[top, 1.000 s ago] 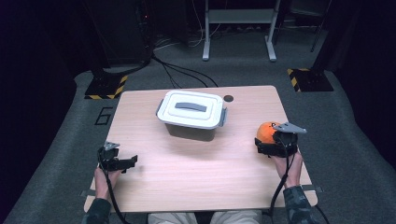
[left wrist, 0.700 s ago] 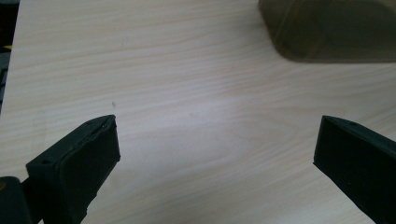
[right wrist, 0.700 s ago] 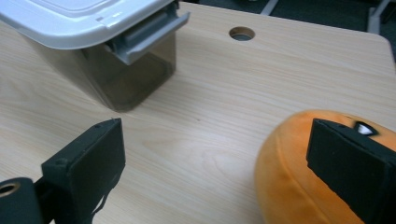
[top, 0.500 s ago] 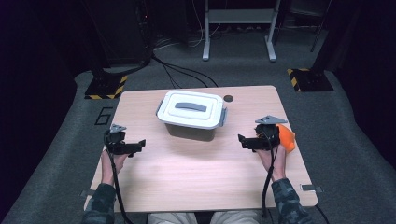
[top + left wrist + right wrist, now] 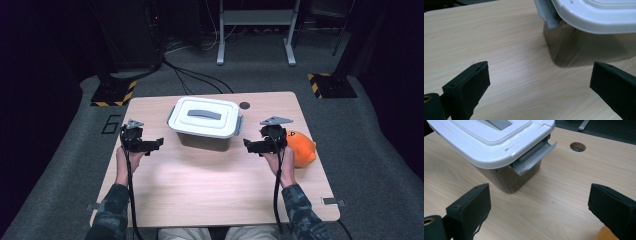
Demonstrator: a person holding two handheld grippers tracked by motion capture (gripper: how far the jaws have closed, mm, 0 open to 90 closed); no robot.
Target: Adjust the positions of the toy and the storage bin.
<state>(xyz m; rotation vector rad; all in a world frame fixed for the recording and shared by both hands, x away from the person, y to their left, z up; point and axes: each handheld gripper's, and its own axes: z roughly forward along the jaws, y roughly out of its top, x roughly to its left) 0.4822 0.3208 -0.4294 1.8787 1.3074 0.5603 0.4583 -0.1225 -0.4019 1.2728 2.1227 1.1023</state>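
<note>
A clear plastic box with a white lid [image 5: 205, 121] and a grey handle stands at the table's middle back; its grey side latch [image 5: 534, 157] juts out on the right end. My left gripper [image 5: 156, 144] hovers open just left of the box [image 5: 584, 37], jaws pointed at it and holding nothing. On the other side my right gripper [image 5: 248, 145] is open too, facing the box's [image 5: 499, 150] latched end with a small gap. An orange soft toy [image 5: 300, 148] lies on the table right behind the right hand.
The wooden table [image 5: 210, 195] has a round cable hole [image 5: 244, 105] behind the box, also visible as the cable hole [image 5: 577, 146]. Grey carpet surrounds the table; stand feet with yellow-black tape [image 5: 112, 93] and cables lie beyond the far edge.
Both grippers have moved forward and inward toward the box's two ends. The right gripper, which was at the orange toy, has left it lying on the table.
</note>
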